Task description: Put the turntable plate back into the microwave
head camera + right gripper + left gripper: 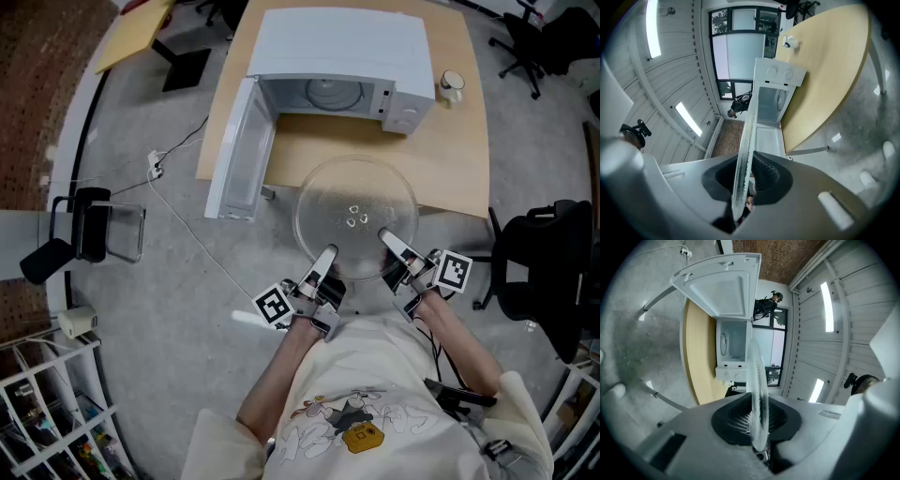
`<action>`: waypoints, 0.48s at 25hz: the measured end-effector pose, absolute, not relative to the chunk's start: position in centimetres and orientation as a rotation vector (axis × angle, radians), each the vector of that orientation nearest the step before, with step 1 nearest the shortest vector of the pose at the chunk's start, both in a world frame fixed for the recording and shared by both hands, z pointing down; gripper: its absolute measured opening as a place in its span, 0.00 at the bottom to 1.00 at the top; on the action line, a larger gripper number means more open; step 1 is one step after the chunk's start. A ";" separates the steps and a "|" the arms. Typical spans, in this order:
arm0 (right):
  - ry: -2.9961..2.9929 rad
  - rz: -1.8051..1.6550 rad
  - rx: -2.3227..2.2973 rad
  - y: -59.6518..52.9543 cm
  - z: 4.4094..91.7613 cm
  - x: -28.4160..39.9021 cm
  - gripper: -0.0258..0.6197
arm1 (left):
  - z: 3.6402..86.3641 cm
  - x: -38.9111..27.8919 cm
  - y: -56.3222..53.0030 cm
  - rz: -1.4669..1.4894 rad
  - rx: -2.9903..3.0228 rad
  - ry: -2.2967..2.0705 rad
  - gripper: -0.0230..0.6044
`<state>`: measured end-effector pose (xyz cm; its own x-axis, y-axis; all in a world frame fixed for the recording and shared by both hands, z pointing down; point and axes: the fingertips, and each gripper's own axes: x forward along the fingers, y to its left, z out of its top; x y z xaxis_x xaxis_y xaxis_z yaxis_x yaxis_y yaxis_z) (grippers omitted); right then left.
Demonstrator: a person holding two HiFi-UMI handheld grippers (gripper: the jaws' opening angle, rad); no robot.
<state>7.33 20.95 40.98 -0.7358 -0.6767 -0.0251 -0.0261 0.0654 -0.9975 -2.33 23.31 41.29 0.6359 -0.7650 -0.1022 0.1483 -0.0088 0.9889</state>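
The clear glass turntable plate [356,217] hangs level in front of the table's near edge, held at its near rim by both grippers. My left gripper [326,258] is shut on the plate's rim at the near left, and my right gripper [387,241] is shut on it at the near right. In the left gripper view the plate [758,394] runs edge-on between the ribbed pads, and the right gripper view shows the plate [745,154] the same way. The white microwave [337,66] stands on the wooden table [450,150] ahead, its door [240,150] swung open to the left, its cavity [323,94] facing me.
A small white cup [452,84] sits on the table right of the microwave. A black office chair [548,262] stands at the right. A cable [187,225] trails over the grey floor at the left, near a metal-framed chair [94,225].
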 end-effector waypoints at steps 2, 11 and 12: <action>1.846 -1.717 -0.716 22.3 40.9 6.8 0.11 | 40.9 -3.1 24.5 -0.768 1.425 -0.569 0.09; 1.837 -1.730 -0.703 23.9 40.9 5.2 0.11 | 40.9 -4.6 26.3 -0.770 1.415 -0.580 0.09; 1.839 -1.728 -0.701 24.0 40.8 5.1 0.11 | 40.8 -4.8 26.3 -0.773 1.416 -0.580 0.09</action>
<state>5.08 23.98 40.80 -0.7329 -0.6800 -0.0211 -0.0216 0.0542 -0.9983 -4.76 26.32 40.83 0.6368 -0.7657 -0.0906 0.1262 -0.0124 0.9919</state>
